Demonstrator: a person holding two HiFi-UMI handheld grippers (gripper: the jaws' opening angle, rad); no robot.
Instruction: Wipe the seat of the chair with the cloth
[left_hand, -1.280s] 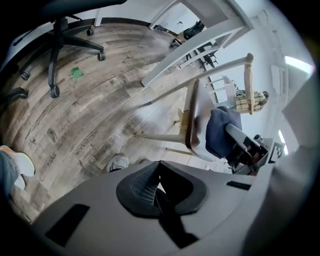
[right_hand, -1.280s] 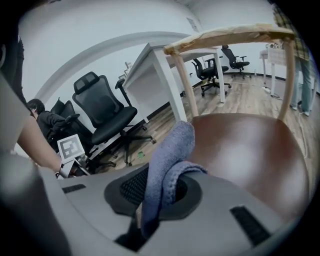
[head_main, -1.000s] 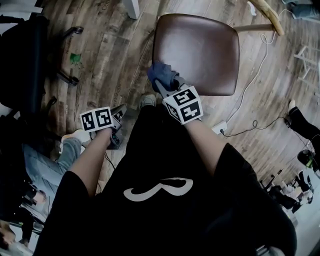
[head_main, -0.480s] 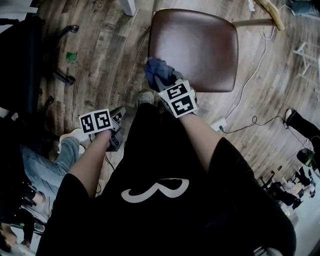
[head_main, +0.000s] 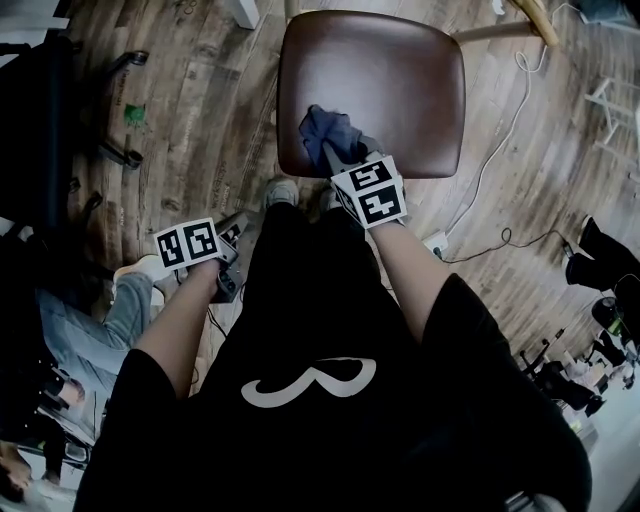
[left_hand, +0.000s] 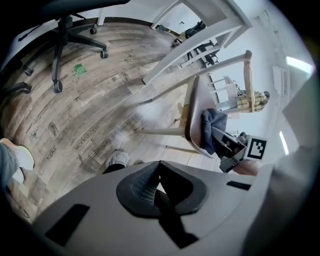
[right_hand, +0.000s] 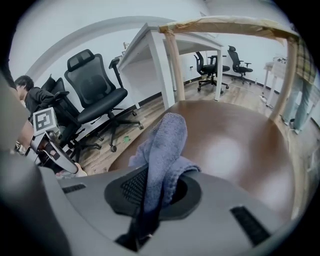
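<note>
A chair with a glossy brown seat (head_main: 390, 70) stands right in front of me on the wooden floor. My right gripper (head_main: 338, 152) is shut on a bunched blue cloth (head_main: 328, 128) that rests on the seat's near edge. In the right gripper view the blue cloth (right_hand: 165, 145) sticks out between the jaws over the brown seat (right_hand: 235, 145). My left gripper (head_main: 232, 232) hangs low beside my left hip, off the chair, its jaws pressed together with nothing in them. The left gripper view shows the seat (left_hand: 196, 115) edge-on with the cloth (left_hand: 212, 131) on it.
A black office chair (head_main: 60, 120) with castors stands to the left. A white cable (head_main: 505, 150) and a wall plug (head_main: 436, 246) lie on the floor right of the chair. A white table leg (head_main: 243, 12) is at the top. Someone in jeans sits at the lower left.
My right gripper has carried the cloth from beside the seat's left front corner rightwards onto the seat's near edge. The left gripper has stayed in place.
</note>
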